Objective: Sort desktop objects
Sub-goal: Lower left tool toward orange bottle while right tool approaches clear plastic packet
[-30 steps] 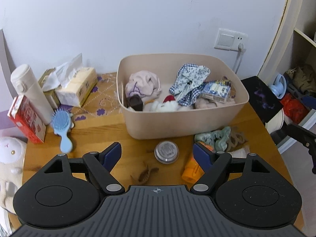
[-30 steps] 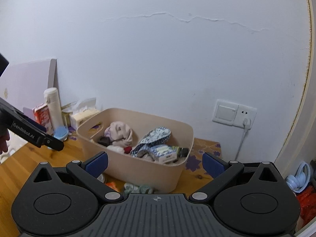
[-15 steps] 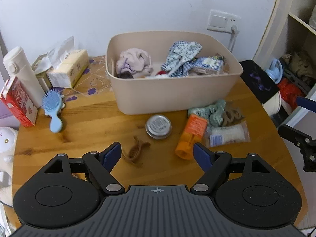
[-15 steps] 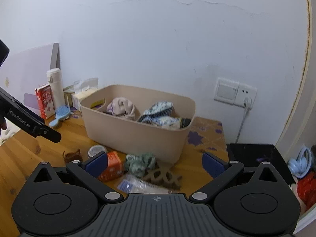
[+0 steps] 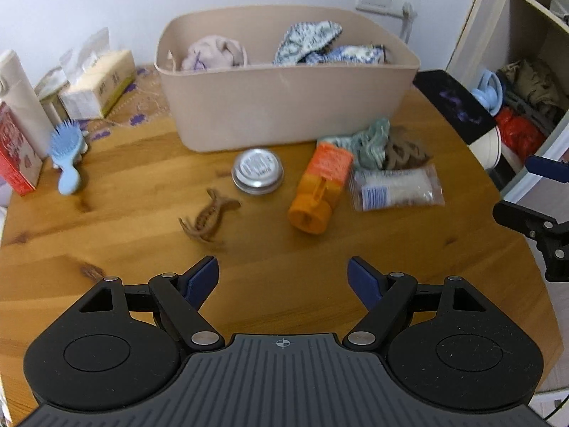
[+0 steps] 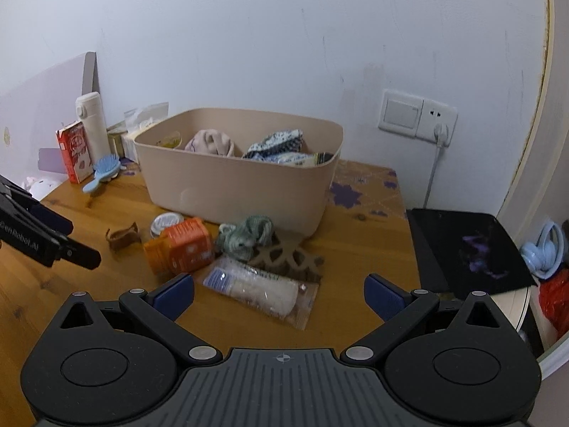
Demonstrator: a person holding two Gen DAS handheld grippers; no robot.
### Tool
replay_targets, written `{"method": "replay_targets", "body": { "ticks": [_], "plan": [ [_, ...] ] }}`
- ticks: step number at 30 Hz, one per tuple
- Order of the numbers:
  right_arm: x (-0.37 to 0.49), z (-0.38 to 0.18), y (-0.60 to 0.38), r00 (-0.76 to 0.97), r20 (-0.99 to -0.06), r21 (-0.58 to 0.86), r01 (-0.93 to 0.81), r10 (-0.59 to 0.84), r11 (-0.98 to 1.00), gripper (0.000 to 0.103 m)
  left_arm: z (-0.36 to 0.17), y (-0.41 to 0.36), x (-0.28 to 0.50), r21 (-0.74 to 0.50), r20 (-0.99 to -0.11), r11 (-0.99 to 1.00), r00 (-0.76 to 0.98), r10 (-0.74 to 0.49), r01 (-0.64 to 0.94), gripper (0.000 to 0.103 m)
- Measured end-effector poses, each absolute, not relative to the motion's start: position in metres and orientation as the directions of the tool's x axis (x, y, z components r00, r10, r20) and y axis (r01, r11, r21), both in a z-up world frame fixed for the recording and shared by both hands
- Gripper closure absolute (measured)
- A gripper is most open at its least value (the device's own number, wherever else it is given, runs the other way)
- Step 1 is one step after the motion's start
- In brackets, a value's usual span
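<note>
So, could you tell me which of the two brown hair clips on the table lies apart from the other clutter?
The small brown claw clip, alone on bare wood left of the round tin; the larger wavy clip touches the green scrunchie.

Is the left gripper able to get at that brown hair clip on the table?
Probably yes. The left gripper is open, and the hair clip lies alone on bare table just ahead of it, apart from the tin and orange bottle.

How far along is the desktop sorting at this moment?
Partly done: cloth items already lie in the beige bin. Nothing is in hand; left gripper and right gripper are open. Still loose: tin, orange bottle, brown hair clip, clear packet.
</note>
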State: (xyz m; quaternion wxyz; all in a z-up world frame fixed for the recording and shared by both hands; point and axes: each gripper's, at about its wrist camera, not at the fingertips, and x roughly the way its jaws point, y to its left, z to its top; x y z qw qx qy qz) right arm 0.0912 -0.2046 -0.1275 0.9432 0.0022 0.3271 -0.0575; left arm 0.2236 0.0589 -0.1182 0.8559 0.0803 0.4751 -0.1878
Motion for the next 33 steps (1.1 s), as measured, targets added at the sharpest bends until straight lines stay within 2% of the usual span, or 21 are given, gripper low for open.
{"method": "replay_targets", "body": {
  "ticks": [16,33],
  "plan": [
    [0.107,-0.169,-0.224,0.703,-0.704,-0.02,0.128,-0.105,0.992,0.0,-0.161,0.034,0.241,-0.022,-0.868,0.919,0.45,-0.213,0.393,0.022],
    [0.141,-0.203,-0.24,0.659,-0.746,-0.061,0.074,-0.094,0.995,0.0,-0.186,0.013,0.276,0.026,-0.855,0.926,0.488,-0.174,0.376,0.022]
  ]
}}
